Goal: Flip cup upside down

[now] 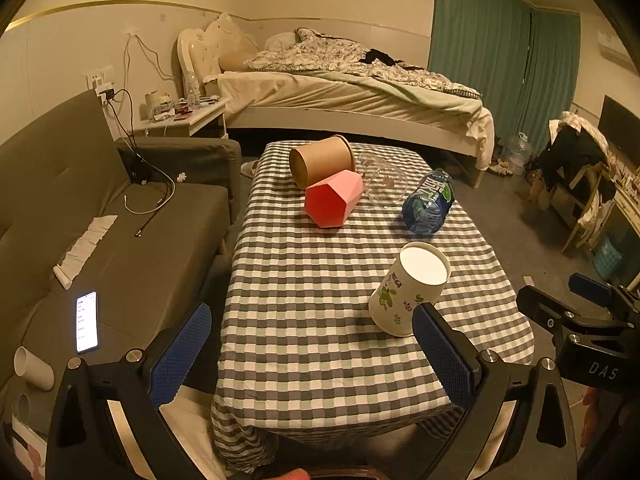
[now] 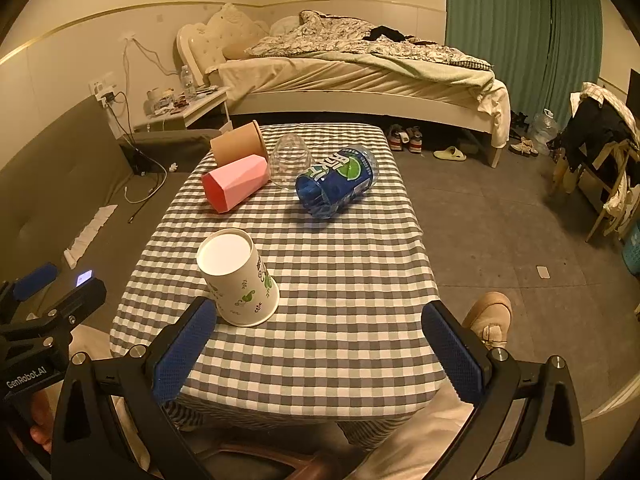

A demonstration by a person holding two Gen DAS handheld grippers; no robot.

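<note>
A white paper cup with green leaf print (image 1: 406,294) stands upside down, base up, on the checked tablecloth (image 1: 320,320); it also shows in the right wrist view (image 2: 240,278). My left gripper (image 1: 312,352) is open and empty, its right finger just in front of the cup. My right gripper (image 2: 320,356) is open and empty, its left finger close to the cup's rim. Farther back lie a brown paper cup (image 1: 322,159), a pink faceted cup (image 1: 334,198), a clear plastic cup (image 1: 382,184) and a blue bottle-cut cup (image 1: 428,202), all on their sides.
A grey sofa (image 1: 100,220) with a lit phone (image 1: 87,322) and cables stands left of the table. A bed (image 1: 352,92) is behind, a cluttered chair (image 1: 580,168) at the right. A foot in a tan shoe (image 2: 488,316) is by the table's right side.
</note>
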